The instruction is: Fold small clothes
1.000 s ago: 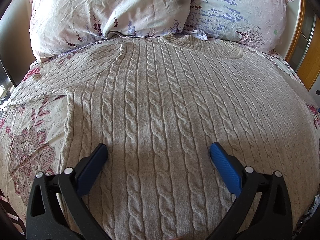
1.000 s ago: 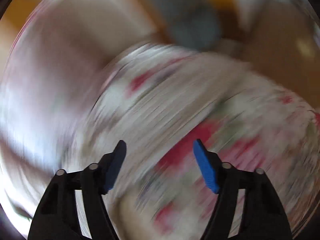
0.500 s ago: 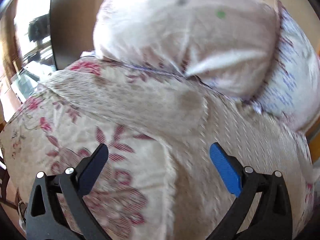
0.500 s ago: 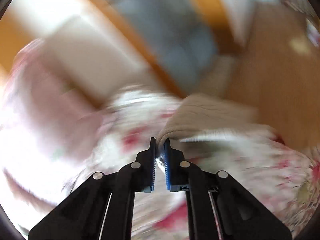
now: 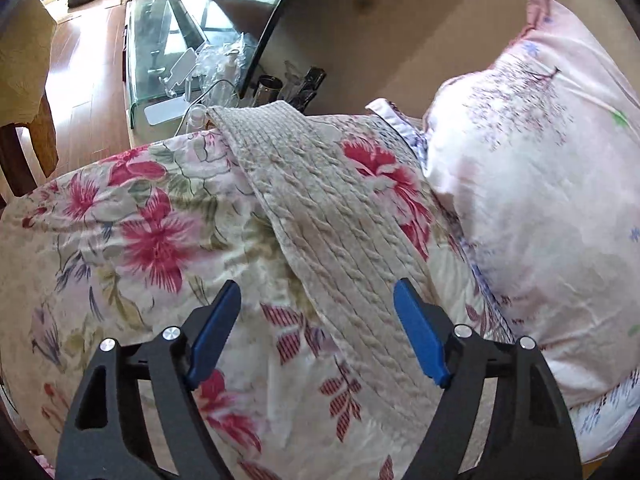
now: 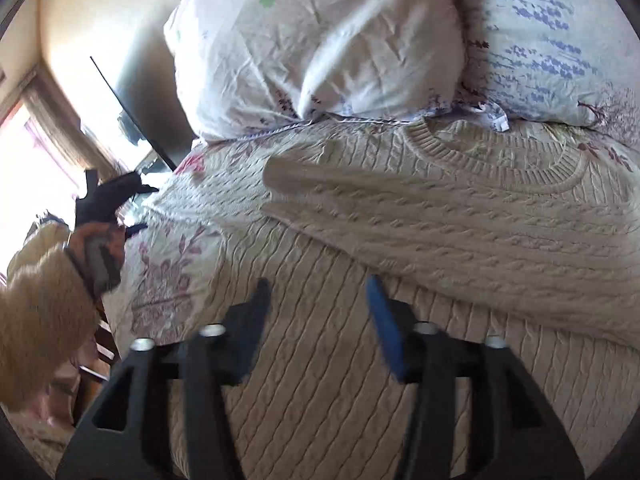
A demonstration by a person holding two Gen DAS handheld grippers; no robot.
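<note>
A beige cable-knit sweater (image 6: 400, 300) lies flat on a floral bedspread (image 5: 140, 240), collar toward the pillows. Its right sleeve (image 6: 420, 220) is folded across the chest. Its left sleeve (image 5: 320, 220) stretches out straight over the bedspread toward the bed's edge. My left gripper (image 5: 316, 308) is open and empty, hovering over the near part of that sleeve. It also shows at the left of the right wrist view (image 6: 112, 200). My right gripper (image 6: 318, 300) is open and empty above the sweater's body.
Two pale floral pillows (image 6: 320, 48) (image 6: 552, 40) lie at the head of the bed. One shows in the left wrist view (image 5: 540, 200). Beyond the bed's edge stand a glass table (image 5: 168, 52) with small items and a wooden floor (image 5: 84, 64).
The right gripper, shut on the right sleeve half a second ago, has laid it across the chest and opened. The left gripper has swung left from the sweater's body to the outstretched left sleeve.
</note>
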